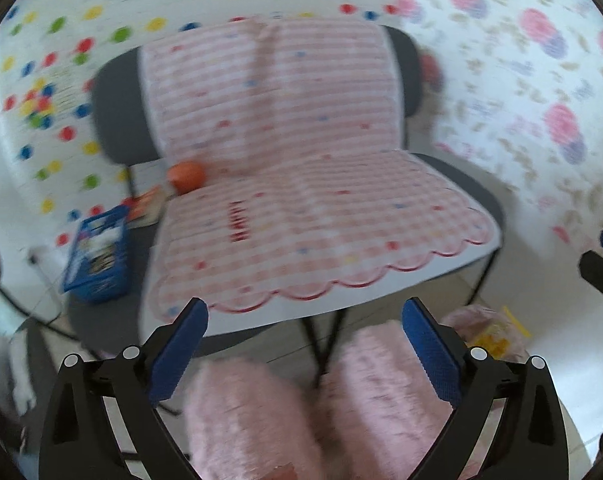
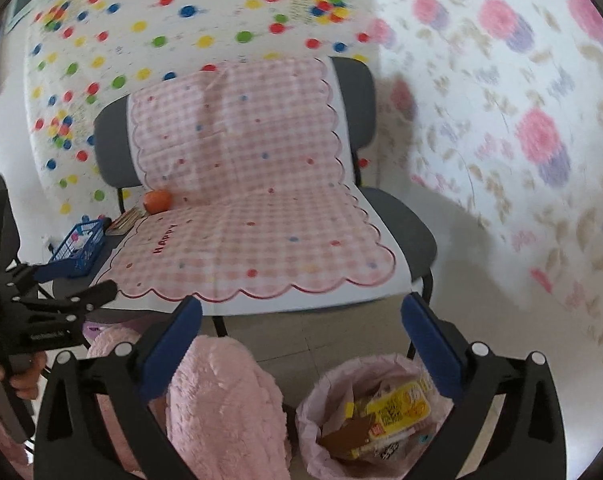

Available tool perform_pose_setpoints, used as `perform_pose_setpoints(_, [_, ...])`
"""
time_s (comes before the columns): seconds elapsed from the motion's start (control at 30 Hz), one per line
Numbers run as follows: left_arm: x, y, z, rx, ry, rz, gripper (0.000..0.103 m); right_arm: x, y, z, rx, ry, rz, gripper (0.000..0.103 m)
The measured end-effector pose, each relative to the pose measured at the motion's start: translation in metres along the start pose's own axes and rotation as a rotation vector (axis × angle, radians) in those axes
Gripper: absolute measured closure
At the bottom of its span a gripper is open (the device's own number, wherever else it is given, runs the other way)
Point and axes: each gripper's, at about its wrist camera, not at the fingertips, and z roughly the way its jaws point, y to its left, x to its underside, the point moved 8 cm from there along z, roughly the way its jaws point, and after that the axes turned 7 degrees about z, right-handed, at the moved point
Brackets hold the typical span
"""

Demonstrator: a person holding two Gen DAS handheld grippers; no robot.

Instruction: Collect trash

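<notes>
On the far left a small blue plastic basket (image 2: 79, 246) sits by the orange round fruit (image 2: 157, 201) on the grey chair's pink gingham cover (image 2: 261, 236). My left claw (image 1: 303, 354) and right claw (image 2: 301, 350) are both spread wide and empty. On the right, the pink-lined bin (image 2: 313, 412) holds yellow wrappers (image 2: 397, 406), so I judge one drop done; next I must find remaining trash.

The left tool (image 1: 304, 340) is angling downward with both blue pads standing wide apart, nothing between them. The right tool (image 2: 301, 338) is likewise gaping, empty. A hand (image 2: 5, 376) is gripping the left tool's handle at the left edge.
</notes>
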Motion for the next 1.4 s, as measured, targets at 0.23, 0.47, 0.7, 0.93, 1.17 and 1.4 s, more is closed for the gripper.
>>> perform_pose_setpoints(0.23, [0.014,0.037,-0.018,-0.083,0.017,-0.059,0.007,-0.003,0.035,0.005,-0.052,0.017,-0.068,0.005])
perform_pose_setpoints(0.47, [0.015,0.044,-0.022,-0.095,0.017,-0.067,0.007,-0.001,0.044,0.009,-0.068,0.028,-0.079,0.005])
perform_pose_setpoints(0.7, [0.015,0.044,-0.022,-0.096,0.017,-0.067,0.007,0.001,0.044,0.011,-0.063,0.032,-0.076,0.005])
perform_pose_setpoints(0.93, [0.016,0.046,-0.022,-0.097,0.020,-0.069,0.007,0.002,0.035,0.013,-0.058,0.035,-0.061,0.005])
perform_pose_setpoints(1.17, [0.015,0.048,-0.021,-0.098,0.019,-0.070,0.007,0.002,0.035,0.013,-0.059,0.035,-0.059,0.005])
perform_pose_setpoints(1.4, [0.016,0.048,-0.021,-0.097,0.021,-0.072,0.007,0.001,0.033,0.015,-0.056,0.038,-0.055,0.005])
